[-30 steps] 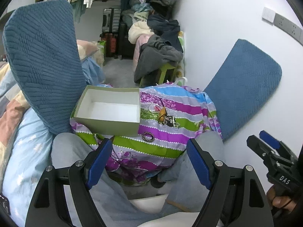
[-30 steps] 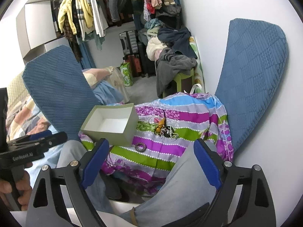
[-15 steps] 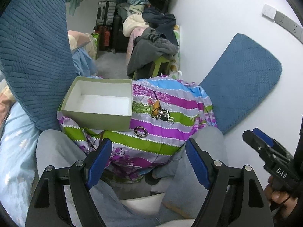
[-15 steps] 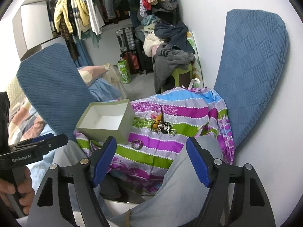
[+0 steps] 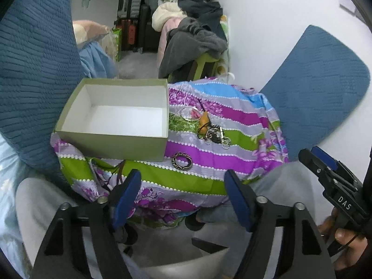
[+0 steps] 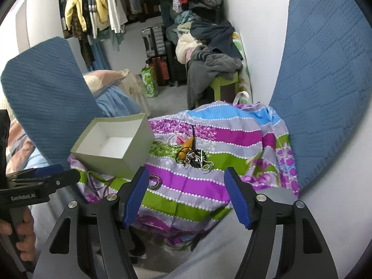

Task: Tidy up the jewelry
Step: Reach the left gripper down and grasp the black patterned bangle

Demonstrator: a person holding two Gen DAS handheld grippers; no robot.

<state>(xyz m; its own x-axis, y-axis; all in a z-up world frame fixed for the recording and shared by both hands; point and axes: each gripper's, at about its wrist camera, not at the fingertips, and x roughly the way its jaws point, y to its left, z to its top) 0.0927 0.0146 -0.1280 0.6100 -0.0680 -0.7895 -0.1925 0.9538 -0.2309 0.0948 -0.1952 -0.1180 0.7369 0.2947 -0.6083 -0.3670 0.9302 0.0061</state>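
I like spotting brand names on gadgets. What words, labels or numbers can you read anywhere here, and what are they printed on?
"DAS": white letters on the side of the right gripper, seen from the left wrist.
"GenRobot.AI": white letters on the side of the left gripper, seen from the right wrist.
The green bag on the floor has a printed pattern, too small to read.
The box shows no text.

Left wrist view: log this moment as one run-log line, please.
phase: approach | left gripper: open, holds nothing | right gripper: open, holds nothing | box: empty, on striped cloth | ring, jewelry pile: on cloth, outside box
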